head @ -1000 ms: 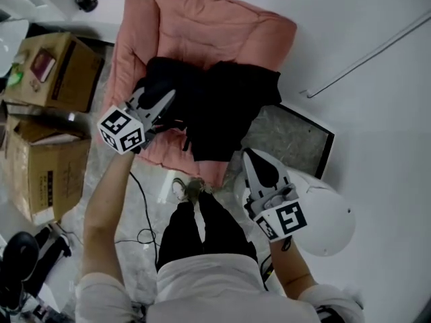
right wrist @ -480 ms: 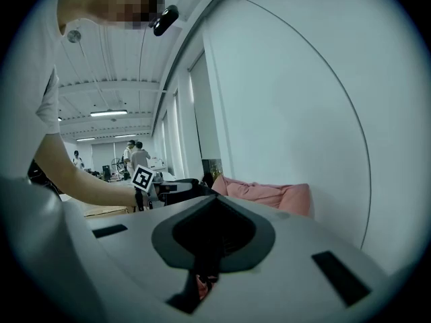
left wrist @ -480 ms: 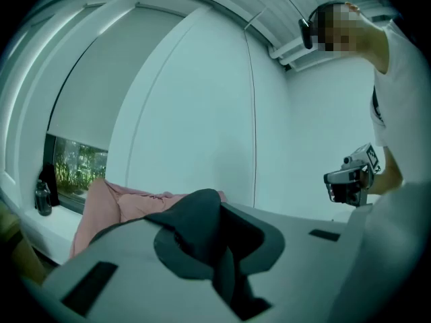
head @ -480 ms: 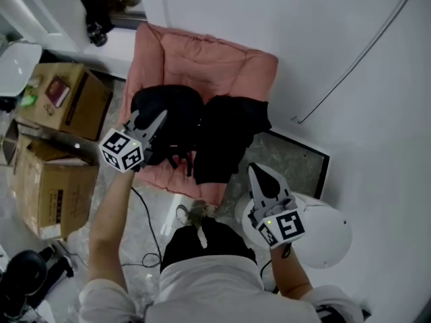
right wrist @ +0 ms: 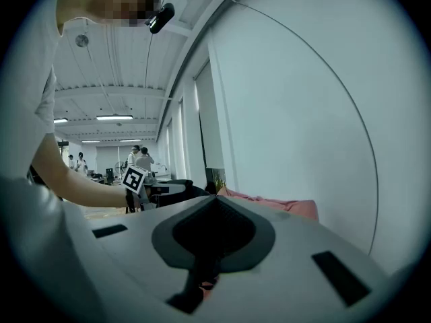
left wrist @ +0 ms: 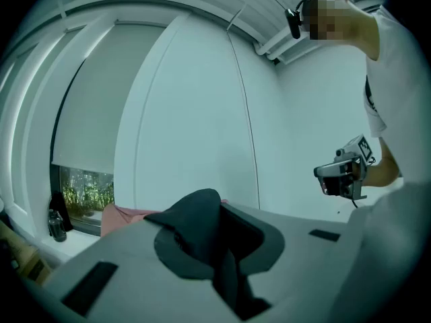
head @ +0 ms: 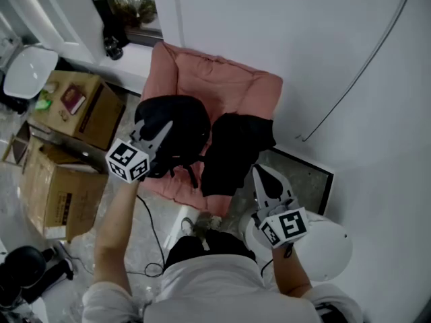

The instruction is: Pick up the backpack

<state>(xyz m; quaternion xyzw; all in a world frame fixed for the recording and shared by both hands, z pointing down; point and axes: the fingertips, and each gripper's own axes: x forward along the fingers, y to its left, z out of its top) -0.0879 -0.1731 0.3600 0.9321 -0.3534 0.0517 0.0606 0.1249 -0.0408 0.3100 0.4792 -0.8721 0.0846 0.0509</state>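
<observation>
Against the white wall lies a pink cushion; over its left half our left gripper clamps the black backpack, jaws nearly closed. Our right gripper hangs near the cushion, jaws together, empty.

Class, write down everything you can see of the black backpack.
The backpack is black, rounded and soft, fabric by its look, with thin straps dangling from its lower edge. The left gripper is shut on a fold of it, over the pink cushion. A black garment lies beside it.
</observation>
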